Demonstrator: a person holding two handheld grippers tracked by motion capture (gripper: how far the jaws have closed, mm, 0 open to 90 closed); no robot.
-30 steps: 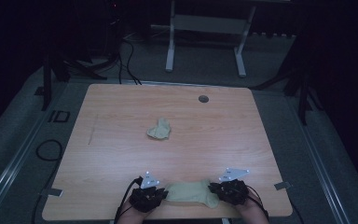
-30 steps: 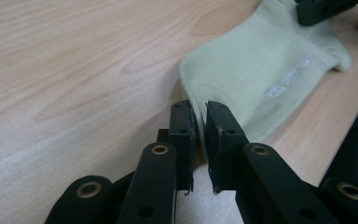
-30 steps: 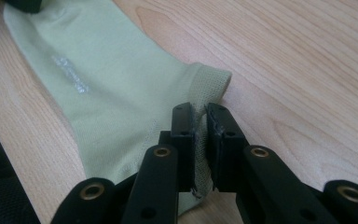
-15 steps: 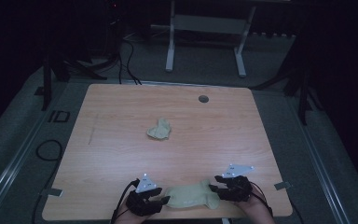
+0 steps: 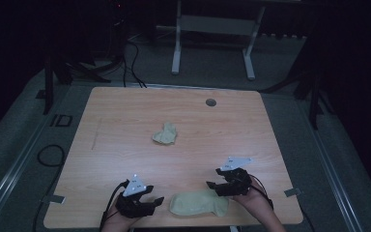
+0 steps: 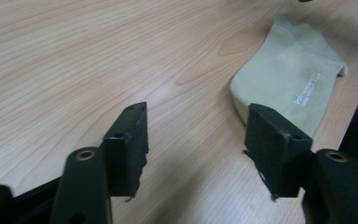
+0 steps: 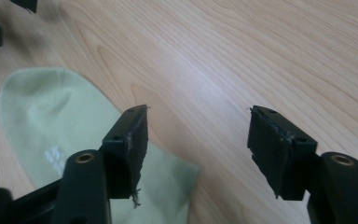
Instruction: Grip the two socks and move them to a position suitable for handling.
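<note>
Socks are what I have in front of me: a flat pale green sock lies on the wooden surface at its near edge, and a second, crumpled sock sits well apart from the flat one, toward the middle of the surface.

My left gripper stands just to the left of the flat sock. Its jaws have just been opening and now stand apart with nothing between them; in the left gripper view I see bare wood in the gap, with the flat sock lying beyond the right-hand jaw, white lettering showing on the fabric.

My right gripper sits at the right end of the flat sock, just above it. Its jaws have also just been opening and now stand apart, gripping nothing. In the right gripper view the flat sock spreads under and past the left-hand jaw, while the gap itself shows mostly wood.

A small dark round cap sits in the surface far beyond the flat sock, near the far edge.
</note>
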